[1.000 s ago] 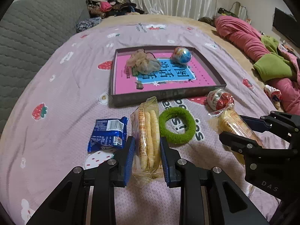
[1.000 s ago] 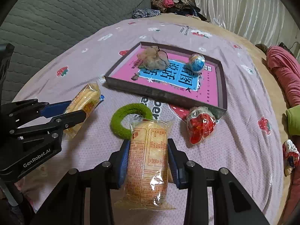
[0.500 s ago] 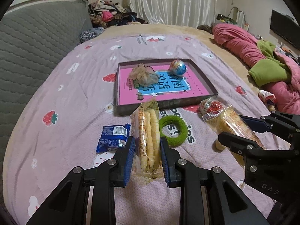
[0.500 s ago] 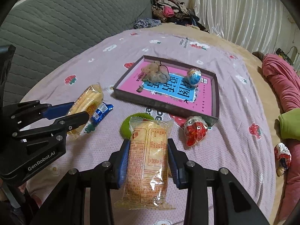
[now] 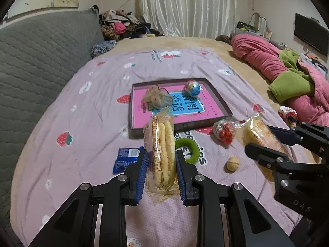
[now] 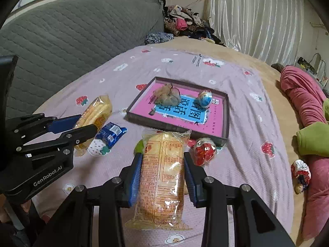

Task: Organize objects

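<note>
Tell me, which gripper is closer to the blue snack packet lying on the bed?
Left. The left gripper, clamping a pack of biscuit sticks, hangs right beside the blue packet. The right gripper, clamping a cracker pack, is farther off to the packet's right.

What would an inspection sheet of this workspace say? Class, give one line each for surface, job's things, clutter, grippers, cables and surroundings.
Surface: purple strawberry bedspread.
Job's things: pink-lined tray holds a mesh pouch and foil egg; green ring, blue packet, red sweet, walnut on the spread.
Clutter: clothes pile.
Grippers: left gripper shut on biscuit pack; right gripper shut on cake pack.
Cables: nothing seen.
Surroundings: grey headboard, curtains, pink quilt.
</note>
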Demonstrator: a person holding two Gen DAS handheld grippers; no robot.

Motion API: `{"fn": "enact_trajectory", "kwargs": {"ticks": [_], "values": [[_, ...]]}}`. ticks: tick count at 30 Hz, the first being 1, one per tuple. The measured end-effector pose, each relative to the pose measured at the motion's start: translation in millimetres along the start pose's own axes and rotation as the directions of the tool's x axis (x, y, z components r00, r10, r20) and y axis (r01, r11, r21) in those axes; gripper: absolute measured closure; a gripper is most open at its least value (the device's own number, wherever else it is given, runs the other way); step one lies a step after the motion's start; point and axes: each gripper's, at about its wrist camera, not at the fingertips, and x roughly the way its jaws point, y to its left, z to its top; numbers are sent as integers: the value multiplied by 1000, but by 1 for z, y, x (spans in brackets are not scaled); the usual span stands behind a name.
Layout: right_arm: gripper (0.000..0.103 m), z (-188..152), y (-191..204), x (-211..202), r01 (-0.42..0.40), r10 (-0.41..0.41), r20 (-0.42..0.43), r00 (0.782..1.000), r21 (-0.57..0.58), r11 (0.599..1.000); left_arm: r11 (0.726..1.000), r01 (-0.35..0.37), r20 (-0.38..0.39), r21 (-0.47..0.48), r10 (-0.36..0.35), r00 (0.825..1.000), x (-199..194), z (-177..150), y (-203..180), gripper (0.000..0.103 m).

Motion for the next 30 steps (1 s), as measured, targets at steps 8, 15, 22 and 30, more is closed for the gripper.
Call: {"fn": "enact_trajectory", "kwargs": {"ticks": [8, 15, 22, 30], "values": [[64, 18, -6, -28, 28, -28, 57, 998, -8, 1000, 1000, -15, 42, 3, 15, 999, -22, 16, 0, 75], [64, 34, -11, -45, 43, -42, 90, 995, -17, 999, 1000, -24, 58, 18, 23, 998, -33, 29, -1, 75], [64, 54, -12, -54, 55, -52, 112, 992, -26, 998, 1000, -22, 83, 10, 21, 996, -41, 50, 1, 75], [64, 73, -23, -52, 49, -47, 139, 989, -13, 999, 999, -30, 99, 16, 28, 995, -37, 74, 2, 75]]}}
